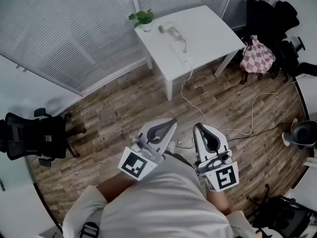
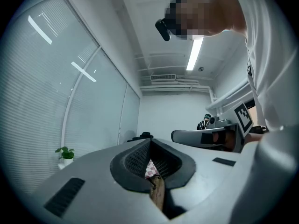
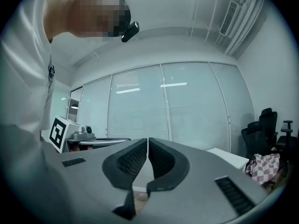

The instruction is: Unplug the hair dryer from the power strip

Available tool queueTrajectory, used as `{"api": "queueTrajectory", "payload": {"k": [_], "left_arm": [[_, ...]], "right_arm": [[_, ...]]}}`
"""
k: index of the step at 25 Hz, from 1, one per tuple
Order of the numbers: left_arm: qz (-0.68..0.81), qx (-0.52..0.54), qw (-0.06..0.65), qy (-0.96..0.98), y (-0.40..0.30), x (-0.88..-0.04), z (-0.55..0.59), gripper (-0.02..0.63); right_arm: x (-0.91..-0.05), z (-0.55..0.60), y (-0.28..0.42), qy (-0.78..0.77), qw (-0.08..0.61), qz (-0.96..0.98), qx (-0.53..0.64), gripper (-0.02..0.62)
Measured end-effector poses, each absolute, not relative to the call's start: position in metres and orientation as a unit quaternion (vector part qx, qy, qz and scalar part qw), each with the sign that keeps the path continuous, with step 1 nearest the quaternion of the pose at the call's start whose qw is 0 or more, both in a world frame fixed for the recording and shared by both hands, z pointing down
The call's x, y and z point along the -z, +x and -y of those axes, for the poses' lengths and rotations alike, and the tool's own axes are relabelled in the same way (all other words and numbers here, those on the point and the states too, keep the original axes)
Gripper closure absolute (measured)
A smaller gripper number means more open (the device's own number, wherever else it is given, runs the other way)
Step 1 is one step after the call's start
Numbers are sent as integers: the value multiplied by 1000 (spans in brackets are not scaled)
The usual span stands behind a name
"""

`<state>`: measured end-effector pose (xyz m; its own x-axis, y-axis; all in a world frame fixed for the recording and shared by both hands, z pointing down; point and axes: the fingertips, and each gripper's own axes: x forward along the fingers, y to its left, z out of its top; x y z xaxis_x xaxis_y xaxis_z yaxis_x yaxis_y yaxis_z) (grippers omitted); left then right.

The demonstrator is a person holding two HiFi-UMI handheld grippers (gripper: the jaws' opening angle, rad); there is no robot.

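Observation:
The hair dryer (image 1: 171,31) lies on a white table (image 1: 208,29) far ahead across the room. Beside it is a white power strip (image 1: 181,52), and a cord (image 1: 190,100) runs down from it to the floor. Both grippers are held close to my body, level and well short of the table. In the head view, my left gripper (image 1: 173,121) and my right gripper (image 1: 197,126) sit side by side. The left gripper (image 2: 150,143) has its pads touching with nothing held. The right gripper (image 3: 147,143) is shut too, and empty.
A small potted plant (image 1: 143,19) stands on the table's left corner. A checkered bag (image 1: 257,56) and black chairs (image 1: 270,14) sit right of the table. Another black chair (image 1: 34,135) is at the left wall. A round grey appliance (image 1: 303,133) stands at the right, with cables across the wooden floor.

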<state>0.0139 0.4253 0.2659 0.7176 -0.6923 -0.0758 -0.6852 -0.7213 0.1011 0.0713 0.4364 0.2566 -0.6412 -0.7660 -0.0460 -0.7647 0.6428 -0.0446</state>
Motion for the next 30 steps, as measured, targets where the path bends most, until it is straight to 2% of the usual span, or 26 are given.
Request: {"api": "queueTrajectory", "payload": {"k": [14, 30], "left_arm": [[380, 52, 34, 923, 23, -268, -400, 577], [379, 53, 40, 923, 1, -273, -303, 577]], "right_arm": [[-261, -406, 77, -412, 26, -911, 10, 561], [-265, -307, 50, -403, 10, -915, 10, 561]]}}
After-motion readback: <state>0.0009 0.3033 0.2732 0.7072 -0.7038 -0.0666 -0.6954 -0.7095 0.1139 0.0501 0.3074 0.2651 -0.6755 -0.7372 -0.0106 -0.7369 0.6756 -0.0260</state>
